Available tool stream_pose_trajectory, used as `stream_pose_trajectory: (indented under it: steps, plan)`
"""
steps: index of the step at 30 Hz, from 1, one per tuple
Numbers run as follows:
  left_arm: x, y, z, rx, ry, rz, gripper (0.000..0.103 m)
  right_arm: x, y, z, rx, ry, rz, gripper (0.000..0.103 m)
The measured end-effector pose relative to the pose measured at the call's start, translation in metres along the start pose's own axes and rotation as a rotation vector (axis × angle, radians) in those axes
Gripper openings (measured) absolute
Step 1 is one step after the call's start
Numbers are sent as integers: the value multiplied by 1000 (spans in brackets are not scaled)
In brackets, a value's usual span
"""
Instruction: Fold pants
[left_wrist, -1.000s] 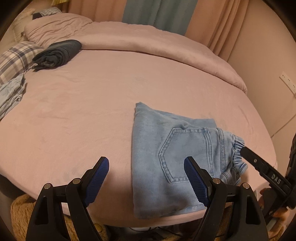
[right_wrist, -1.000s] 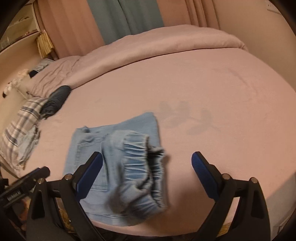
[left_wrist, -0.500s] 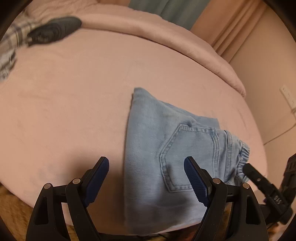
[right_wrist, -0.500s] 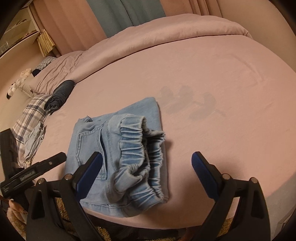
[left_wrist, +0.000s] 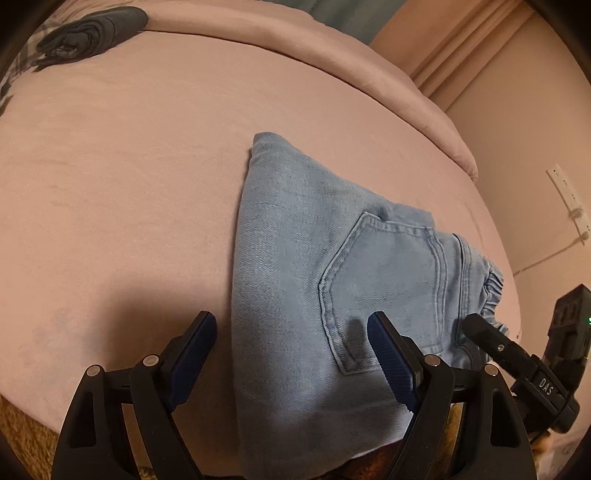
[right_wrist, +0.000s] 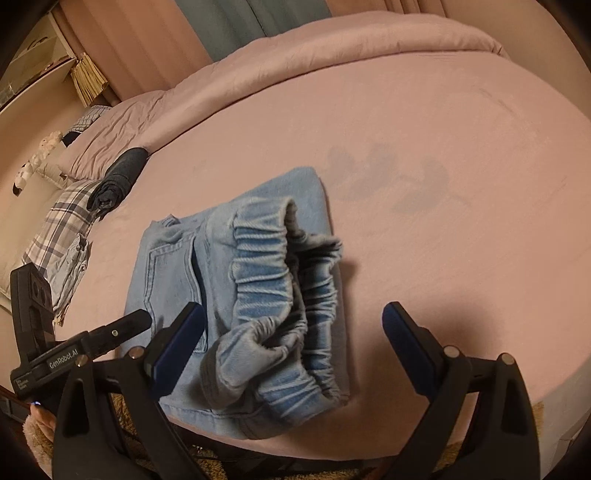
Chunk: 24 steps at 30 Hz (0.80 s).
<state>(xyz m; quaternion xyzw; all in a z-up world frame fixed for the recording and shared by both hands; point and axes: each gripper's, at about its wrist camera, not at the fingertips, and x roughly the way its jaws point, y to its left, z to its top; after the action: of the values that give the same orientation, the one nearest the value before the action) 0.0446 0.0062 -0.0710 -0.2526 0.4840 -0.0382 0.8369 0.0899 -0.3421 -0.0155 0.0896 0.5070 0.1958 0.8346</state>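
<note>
Folded light blue denim pants (left_wrist: 317, 280) lie on the pink bed near its front edge, back pocket up. Their elastic waistband (right_wrist: 291, 280) bunches on the right side of the stack. My left gripper (left_wrist: 291, 354) hovers open just above the pants' left folded edge, its left finger over bare sheet and its right finger over the pocket. My right gripper (right_wrist: 291, 343) is open too, straddling the waistband end from above; nothing is pinched. Each gripper shows at the edge of the other's view.
The pink bed sheet (left_wrist: 110, 184) stretches far to the back. A rolled dark garment (left_wrist: 92, 33) and plaid pillows (right_wrist: 62, 221) lie at the far left, with more light clothing (right_wrist: 70, 269) beside them. A wall and cable stand at right (left_wrist: 565, 199).
Both grippers have sunk toward the pants and tipped further down, so the pants fill more of each view. The jaws stayed open. The pants have not moved.
</note>
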Motion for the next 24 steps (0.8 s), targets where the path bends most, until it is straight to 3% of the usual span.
stream_pose_trajectory:
  steps: [8,10,14,18,24]
  plan:
    - [7,-6,-5,46,-4,12,79,23,3,-4,-8,38,71,97]
    - [9,-8,-4,43,-15,8,69,28,4,-2,-8,42,116,96]
    - [17,-11,3,5,-21,-14,61,36,8,-1,-33,31,126,94]
    - [18,-19,6,-4,-42,7,43,36,12,-2,-48,22,121,81]
    - [10,-38,2,17,-108,69,29,26,18,-1,-50,-11,103,57]
